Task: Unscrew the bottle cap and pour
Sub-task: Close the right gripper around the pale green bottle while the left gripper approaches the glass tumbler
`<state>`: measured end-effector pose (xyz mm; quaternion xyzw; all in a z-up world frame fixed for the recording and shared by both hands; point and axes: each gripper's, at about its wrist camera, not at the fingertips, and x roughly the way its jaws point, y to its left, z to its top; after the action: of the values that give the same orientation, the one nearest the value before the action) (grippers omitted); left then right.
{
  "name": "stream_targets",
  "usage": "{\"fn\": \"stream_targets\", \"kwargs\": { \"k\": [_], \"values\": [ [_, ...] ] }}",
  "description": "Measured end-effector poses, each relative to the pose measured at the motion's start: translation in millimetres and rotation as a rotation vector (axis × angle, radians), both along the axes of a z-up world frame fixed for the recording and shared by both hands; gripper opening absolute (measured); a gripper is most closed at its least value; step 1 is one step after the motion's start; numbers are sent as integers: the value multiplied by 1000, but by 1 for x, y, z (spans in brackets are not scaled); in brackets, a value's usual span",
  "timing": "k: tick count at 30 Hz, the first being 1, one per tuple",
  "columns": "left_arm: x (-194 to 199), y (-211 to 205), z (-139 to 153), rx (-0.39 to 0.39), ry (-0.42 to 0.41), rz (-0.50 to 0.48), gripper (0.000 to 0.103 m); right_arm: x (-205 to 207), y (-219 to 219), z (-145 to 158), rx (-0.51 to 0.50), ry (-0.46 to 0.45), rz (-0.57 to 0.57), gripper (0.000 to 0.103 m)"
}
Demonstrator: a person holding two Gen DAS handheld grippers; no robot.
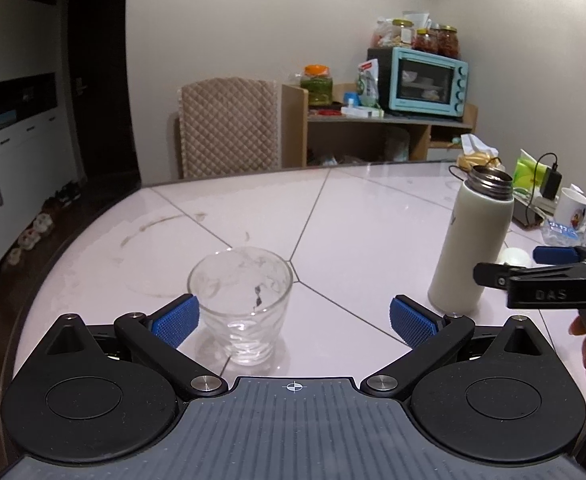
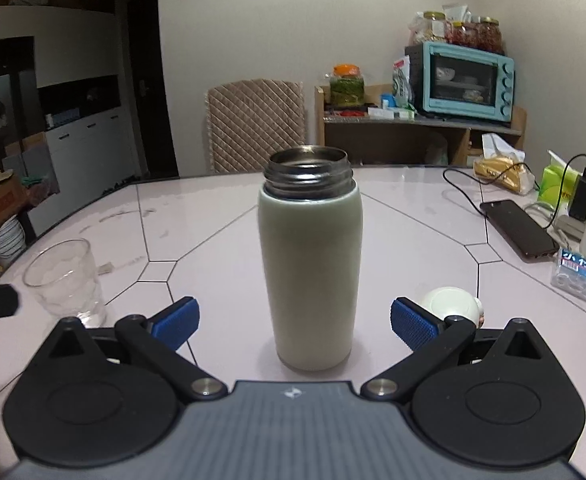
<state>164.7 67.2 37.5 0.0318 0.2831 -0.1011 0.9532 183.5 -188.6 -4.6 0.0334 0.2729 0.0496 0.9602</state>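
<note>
Between the spread fingers of the left claw [image 1: 294, 318], in the left wrist view, a clear glass [image 1: 240, 305] stands upright on the pale tiled bench [image 1: 353, 216], the left pad just beside its wall and the claw holding nothing; the cream bottle [image 1: 471, 240], cap off and steel neck bare, stands well to the right with the right claw [image 1: 533, 266] near its lower side. From the right wrist view, the right claw [image 2: 295, 320] is wide open and empty with the bottle [image 2: 311, 276] upright between its fingers, apart from both pads, the white cap [image 2: 451, 304] lying on the bench [image 2: 413, 232] behind the right finger and the glass [image 2: 65, 280] off to the left.
</note>
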Motion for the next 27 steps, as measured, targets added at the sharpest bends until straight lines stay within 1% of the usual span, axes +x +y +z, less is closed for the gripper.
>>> {"fn": "stream_targets", "kwargs": {
  "k": [4,9,13,23,27],
  "values": [
    [3,5,-1,-7,15,4,103,9,3,-3,-35,-2,-8,103],
    [9,4,-7,10,32,6,103,20,6,-8,-27,18,-11,103],
    [12,5,-12,15,27,0,103,28,8,-9,-36,15,-13,103],
    [14,11,-30,-11,3,-14,103,39,10,-19,-58,7,2,102],
    [14,11,-34,-1,2,-18,103,41,10,-22,-55,10,-1,99]
  ]
}}
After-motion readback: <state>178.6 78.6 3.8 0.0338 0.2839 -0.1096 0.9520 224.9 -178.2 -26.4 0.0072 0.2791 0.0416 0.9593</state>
